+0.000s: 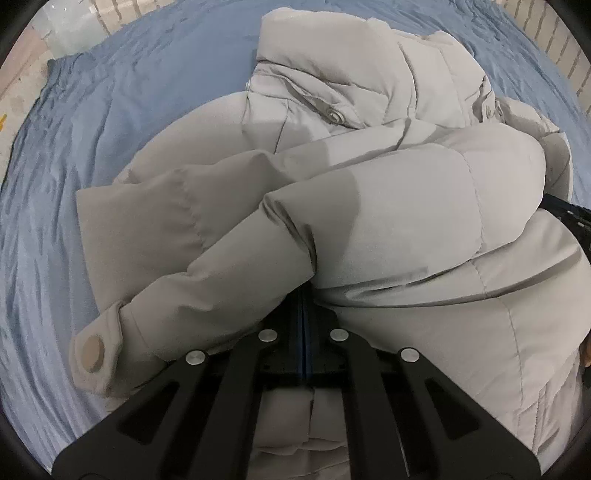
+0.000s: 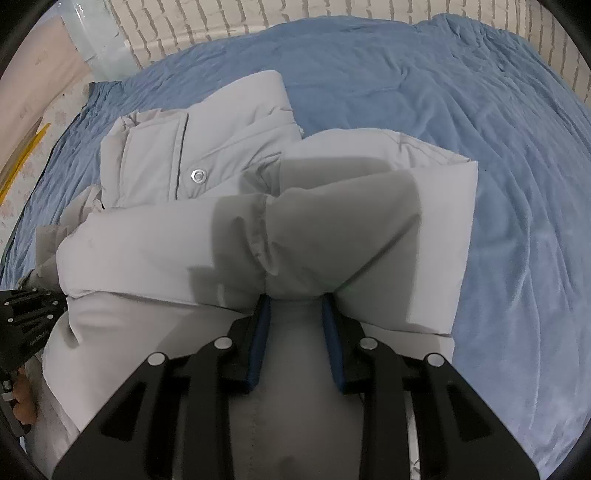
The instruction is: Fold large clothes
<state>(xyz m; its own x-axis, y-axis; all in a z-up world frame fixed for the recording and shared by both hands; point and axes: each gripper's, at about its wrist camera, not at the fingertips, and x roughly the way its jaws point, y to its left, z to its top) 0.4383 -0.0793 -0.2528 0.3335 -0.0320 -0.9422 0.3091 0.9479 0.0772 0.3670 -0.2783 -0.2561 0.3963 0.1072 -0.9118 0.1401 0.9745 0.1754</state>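
Observation:
A pale grey puffer jacket (image 1: pixel 369 177) lies on a blue bedsheet (image 1: pixel 92 147), its sleeves folded across the body. One sleeve cuff with a beige snap (image 1: pixel 94 354) points to the lower left. My left gripper (image 1: pixel 303 295) is shut, its tips tucked under the folded sleeve. In the right wrist view the jacket (image 2: pixel 258 229) fills the middle, collar and a metal snap (image 2: pixel 198 175) at the upper left. My right gripper (image 2: pixel 295 299) has its blue pads (image 2: pixel 263 332) apart around a thick fold of the jacket. The left gripper's body (image 2: pixel 26 321) shows at the left edge.
The blue sheet (image 2: pixel 480 147) covers the bed all around the jacket. A white brick-pattern wall (image 2: pixel 258 22) runs behind the bed. A translucent plastic container (image 2: pixel 99 40) and a pink-beige board (image 2: pixel 33 85) stand at the far left corner.

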